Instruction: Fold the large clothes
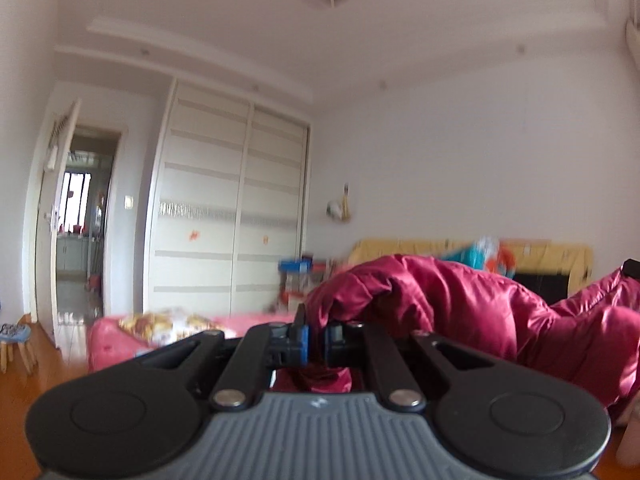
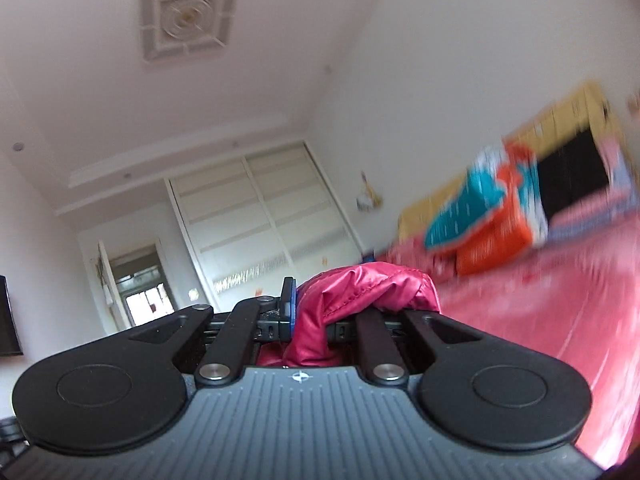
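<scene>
A shiny crimson puffer jacket [image 1: 460,304] is lifted off a pink bed. My left gripper [image 1: 316,340] is shut on a bunched edge of it, and the cloth drapes away to the right. My right gripper [image 2: 308,316] is shut on another part of the jacket [image 2: 360,288], which bulges over the right finger and hides it. Both views tilt upward toward the wall and ceiling. A dark piece at the far right of the left wrist view [image 1: 632,268] may be the right gripper.
The pink bed [image 2: 540,300] lies below, with a yellow headboard [image 1: 420,250] and a teal and orange pillow [image 2: 488,216]. A floral pillow [image 1: 160,324] lies on the bed's left end. A white wardrobe [image 1: 228,216], an open doorway [image 1: 80,220] and a small stool [image 1: 16,340] stand to the left.
</scene>
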Demonstrator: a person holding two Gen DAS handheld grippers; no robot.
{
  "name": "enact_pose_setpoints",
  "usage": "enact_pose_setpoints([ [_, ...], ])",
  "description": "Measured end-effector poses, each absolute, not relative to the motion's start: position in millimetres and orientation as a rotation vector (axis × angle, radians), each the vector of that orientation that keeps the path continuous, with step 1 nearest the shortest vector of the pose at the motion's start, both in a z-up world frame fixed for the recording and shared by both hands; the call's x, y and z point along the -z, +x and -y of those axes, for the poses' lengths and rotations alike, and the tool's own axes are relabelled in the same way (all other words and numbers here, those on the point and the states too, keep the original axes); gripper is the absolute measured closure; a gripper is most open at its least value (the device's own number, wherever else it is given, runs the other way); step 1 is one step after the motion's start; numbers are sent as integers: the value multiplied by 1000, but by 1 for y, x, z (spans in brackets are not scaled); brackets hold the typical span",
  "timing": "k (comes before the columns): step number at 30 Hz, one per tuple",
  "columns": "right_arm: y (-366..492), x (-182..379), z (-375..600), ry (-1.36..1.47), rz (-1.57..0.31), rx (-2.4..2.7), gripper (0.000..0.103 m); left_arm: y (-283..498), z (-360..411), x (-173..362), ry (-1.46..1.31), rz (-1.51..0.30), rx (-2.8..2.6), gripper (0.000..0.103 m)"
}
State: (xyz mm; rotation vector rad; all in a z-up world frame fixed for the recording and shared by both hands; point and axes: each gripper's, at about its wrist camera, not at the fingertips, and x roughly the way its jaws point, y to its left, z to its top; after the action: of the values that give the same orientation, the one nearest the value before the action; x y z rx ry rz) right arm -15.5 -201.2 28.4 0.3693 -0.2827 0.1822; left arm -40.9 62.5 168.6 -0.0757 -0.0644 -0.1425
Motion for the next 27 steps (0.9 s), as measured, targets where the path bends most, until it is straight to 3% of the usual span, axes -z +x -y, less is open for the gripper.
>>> enact_pose_setpoints([
  [9, -110, -104, 209, 300, 454, -204, 92, -105, -85, -220, -150, 295, 180, 99],
  [17, -135, -148, 218, 276, 499, -252, 92, -141, -86, -254, -118, 419, 215, 99],
  [21, -98, -152, 224, 245, 395, -205, 92, -115, -81, -247, -55, 350, 188, 99],
  [27, 28, -109, 245, 280, 88, -128, 92, -6, -70, -186, -16, 50, 140, 99],
])
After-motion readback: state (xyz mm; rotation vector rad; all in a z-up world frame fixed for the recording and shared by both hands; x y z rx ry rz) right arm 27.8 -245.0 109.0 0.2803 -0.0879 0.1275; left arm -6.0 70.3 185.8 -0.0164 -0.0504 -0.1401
